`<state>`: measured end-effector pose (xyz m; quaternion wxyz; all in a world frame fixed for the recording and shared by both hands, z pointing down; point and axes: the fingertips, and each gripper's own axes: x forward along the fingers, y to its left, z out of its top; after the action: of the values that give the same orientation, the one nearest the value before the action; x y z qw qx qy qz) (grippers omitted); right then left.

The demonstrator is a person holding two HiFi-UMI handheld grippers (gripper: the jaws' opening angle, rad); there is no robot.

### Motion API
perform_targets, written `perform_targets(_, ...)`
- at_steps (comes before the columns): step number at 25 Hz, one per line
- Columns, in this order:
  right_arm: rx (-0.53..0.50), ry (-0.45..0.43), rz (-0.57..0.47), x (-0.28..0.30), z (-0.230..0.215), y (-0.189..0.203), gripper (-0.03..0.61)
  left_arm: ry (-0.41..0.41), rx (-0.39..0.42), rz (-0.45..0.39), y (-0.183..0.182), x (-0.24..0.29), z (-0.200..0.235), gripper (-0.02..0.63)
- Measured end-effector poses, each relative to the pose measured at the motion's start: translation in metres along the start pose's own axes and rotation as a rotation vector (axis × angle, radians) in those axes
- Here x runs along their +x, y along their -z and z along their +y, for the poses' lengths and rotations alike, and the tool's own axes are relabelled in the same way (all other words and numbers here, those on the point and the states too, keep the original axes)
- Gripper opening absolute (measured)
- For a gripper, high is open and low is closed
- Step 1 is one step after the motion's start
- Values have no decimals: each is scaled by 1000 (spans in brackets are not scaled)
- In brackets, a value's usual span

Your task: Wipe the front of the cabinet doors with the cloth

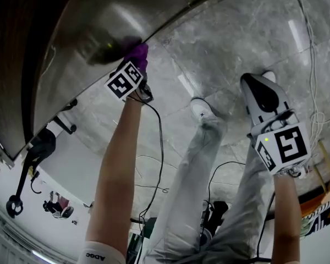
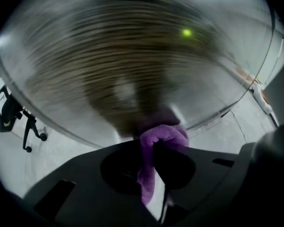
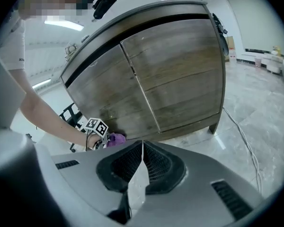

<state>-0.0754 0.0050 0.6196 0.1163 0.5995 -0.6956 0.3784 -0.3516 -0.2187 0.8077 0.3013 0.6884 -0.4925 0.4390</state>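
Note:
A purple cloth (image 2: pixel 161 138) is pinched in my left gripper (image 2: pixel 154 148), which presses it against the lower part of the left cabinet door (image 3: pixel 106 98). The wood grain of that door (image 2: pixel 128 65) is blurred in the left gripper view. In the head view the cloth (image 1: pixel 136 54) and left gripper (image 1: pixel 129 76) meet the door (image 1: pixel 93 32) near its bottom edge. From the right gripper view, the cloth (image 3: pixel 116 138) shows low on the wooden cabinet, left of the right door (image 3: pixel 180 79). My right gripper (image 3: pixel 142 145) is shut with nothing in it, held away from the cabinet (image 1: pixel 267 100).
The grey marble floor (image 1: pixel 225 54) spreads in front of the cabinet. White cables (image 3: pixel 241 136) trail on the floor at the right. An office chair base (image 2: pixel 31 126) stands left of the cabinet. The person's legs and a white shoe (image 1: pixel 201 108) are below.

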Motion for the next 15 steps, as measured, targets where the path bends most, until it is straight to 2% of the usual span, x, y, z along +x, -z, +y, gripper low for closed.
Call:
perform_targets(3, -53, -10, 37, 2, 11, 9, 29, -50, -74, -9, 10, -8, 43, 60)
perform_targets(8, -104, -18, 80, -4, 32, 18, 29, -146, -152, -7, 21, -33, 108, 60)
perform_targets(11, -129, -40, 98, -12, 52, 16, 29, -210, -195, -25, 22, -58, 145, 60)
perform_targets(15, -139, -73, 113, -28, 79, 9, 29, -255, -245, -65, 21, -102, 184, 60)
